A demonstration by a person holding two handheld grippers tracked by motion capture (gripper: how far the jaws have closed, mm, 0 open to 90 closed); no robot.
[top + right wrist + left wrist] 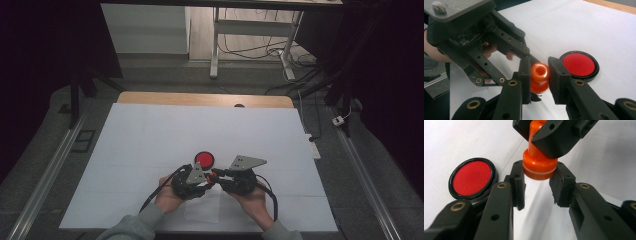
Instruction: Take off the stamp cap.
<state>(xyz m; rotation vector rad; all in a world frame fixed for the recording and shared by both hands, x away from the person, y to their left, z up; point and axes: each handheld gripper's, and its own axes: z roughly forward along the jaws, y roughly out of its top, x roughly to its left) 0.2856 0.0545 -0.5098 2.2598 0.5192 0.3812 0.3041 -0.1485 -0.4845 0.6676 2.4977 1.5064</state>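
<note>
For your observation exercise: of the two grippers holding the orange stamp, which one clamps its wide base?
The left gripper clamps the orange stamp at its wide base; the right gripper holds the knob handle.

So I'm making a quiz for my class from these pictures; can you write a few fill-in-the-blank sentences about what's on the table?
1. The stamp held between the two tools is coloured ____.
2. The round ink pad lying on the white sheet has a red middle and a ____ rim.
3. The left tool grips the stamp's wide base, while the right tool grips its ____.
4. In the high view, the ink pad lies ____ the two tools, farther from the person.

Missing words: orange; black; handle; beyond
</note>
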